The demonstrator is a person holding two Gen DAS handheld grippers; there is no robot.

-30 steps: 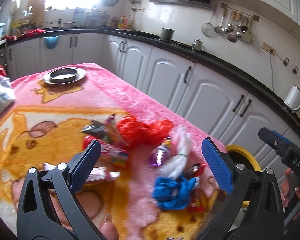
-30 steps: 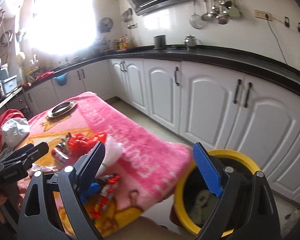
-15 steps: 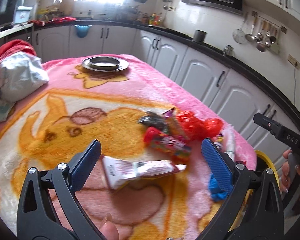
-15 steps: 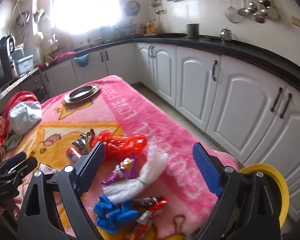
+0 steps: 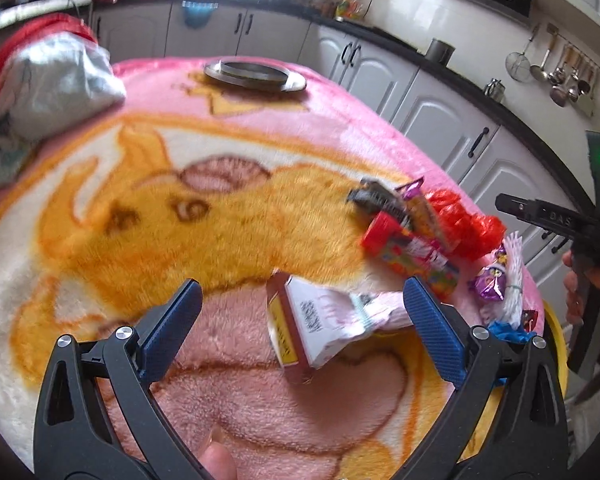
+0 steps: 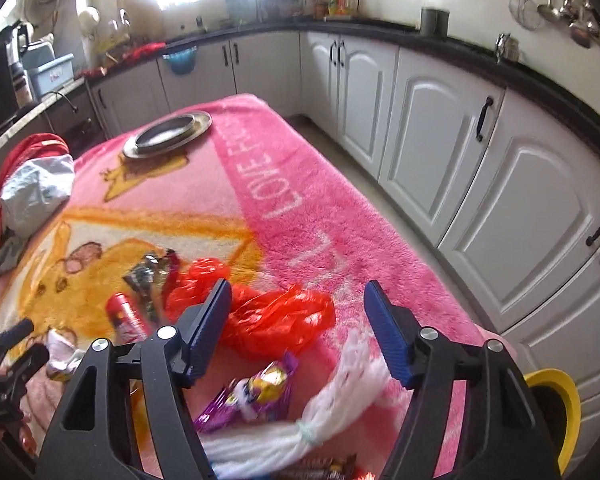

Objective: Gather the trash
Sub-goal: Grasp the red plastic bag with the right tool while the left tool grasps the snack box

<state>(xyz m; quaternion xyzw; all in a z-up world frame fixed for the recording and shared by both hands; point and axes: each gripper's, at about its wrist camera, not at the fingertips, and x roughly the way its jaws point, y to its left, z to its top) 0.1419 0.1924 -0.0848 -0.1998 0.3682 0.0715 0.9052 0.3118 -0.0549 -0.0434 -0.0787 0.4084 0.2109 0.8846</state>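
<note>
Trash lies on a pink and orange blanket [image 5: 140,240] over the table. My left gripper [image 5: 300,312] is open, and a white and pink packet [image 5: 320,320] lies between its fingers, untouched. To the right lie a red tube wrapper [image 5: 404,248], a dark wrapper [image 5: 376,200], a red plastic bag [image 5: 460,224], a purple wrapper [image 5: 488,284] and a white bundle [image 5: 512,276]. My right gripper [image 6: 298,320] hovers over the red plastic bag [image 6: 276,316], its jaws closing with nothing pressed between them. The purple wrapper [image 6: 256,396] and white bundle [image 6: 324,408] lie just below it.
A metal plate with a bowl [image 5: 254,74] sits at the blanket's far end. A grey bag on red cloth [image 5: 56,88] lies at the left edge. A yellow-rimmed bin [image 6: 560,412] stands by the table's near right corner. White cabinets [image 6: 480,152] line the wall.
Both grippers swung left from the bin side and sank toward the trash. The left now frames the white and pink packet; the right has narrowed over the red bag.
</note>
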